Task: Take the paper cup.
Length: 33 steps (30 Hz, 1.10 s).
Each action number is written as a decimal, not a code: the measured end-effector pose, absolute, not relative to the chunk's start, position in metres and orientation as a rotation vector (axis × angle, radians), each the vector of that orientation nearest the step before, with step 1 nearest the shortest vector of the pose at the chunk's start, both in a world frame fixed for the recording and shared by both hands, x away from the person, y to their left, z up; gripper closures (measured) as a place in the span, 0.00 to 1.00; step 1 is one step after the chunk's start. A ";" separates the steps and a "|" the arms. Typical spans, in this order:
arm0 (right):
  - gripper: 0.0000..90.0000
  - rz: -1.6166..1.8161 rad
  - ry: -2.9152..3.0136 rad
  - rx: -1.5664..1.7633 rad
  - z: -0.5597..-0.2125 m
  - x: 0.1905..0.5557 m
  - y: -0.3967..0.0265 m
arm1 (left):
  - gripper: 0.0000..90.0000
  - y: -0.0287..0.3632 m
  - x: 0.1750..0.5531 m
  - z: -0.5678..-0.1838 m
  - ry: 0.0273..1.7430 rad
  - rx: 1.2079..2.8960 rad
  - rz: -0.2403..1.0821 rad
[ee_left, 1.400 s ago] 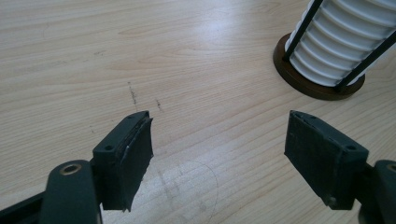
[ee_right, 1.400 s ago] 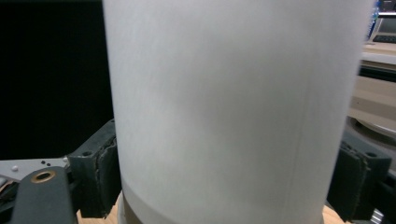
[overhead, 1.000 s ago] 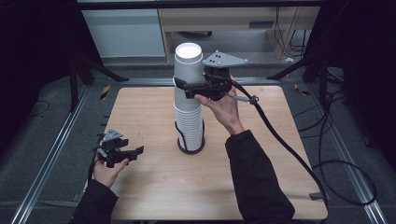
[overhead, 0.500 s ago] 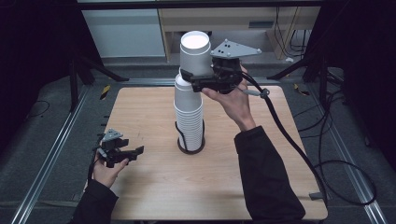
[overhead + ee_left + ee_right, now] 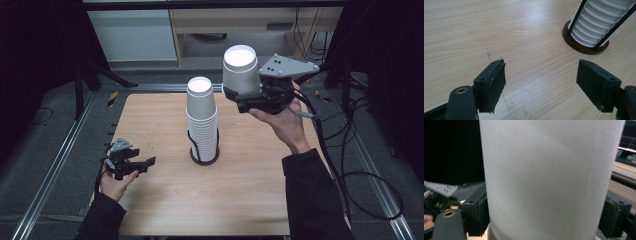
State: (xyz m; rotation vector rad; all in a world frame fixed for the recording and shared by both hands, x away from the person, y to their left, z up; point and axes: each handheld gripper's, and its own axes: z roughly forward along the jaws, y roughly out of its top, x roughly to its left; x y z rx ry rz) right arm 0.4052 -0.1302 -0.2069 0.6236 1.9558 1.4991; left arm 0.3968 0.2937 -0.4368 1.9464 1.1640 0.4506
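A tall stack of upside-down white paper cups [image 5: 201,117] stands in a dark wire holder [image 5: 203,156] at the middle of the wooden table [image 5: 250,190]. My right gripper [image 5: 239,95] is shut on a single white cup [image 5: 241,70], held in the air to the right of the stack and above its top. That cup [image 5: 549,177] sits between the right gripper's two black pads [image 5: 477,216]. My left gripper [image 5: 145,162] rests low at the table's left, open and holding nothing, with the cup stack [image 5: 604,22] ahead of it to the right.
Black cables [image 5: 345,165] trail from the right gripper over the table's right edge. Metal rails [image 5: 55,165] run along both sides of the table. A cabinet [image 5: 135,35] and a shelf stand beyond the far edge.
My right gripper has lifted the top cup off the stack and carried it up and to the right. The left gripper has stayed in place.
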 end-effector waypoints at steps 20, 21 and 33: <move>0.17 1.339 2.197 0.657 -0.303 0.385 -0.173 | 0.27 0.284 0.392 -0.428 1.082 1.947 0.417; 0.17 1.327 2.226 0.642 -0.311 0.382 -0.171 | 0.27 0.282 0.391 -0.426 1.066 1.946 0.404; 0.17 1.305 2.383 0.571 -0.354 0.373 -0.170 | 0.29 0.266 0.384 -0.417 0.964 1.978 0.365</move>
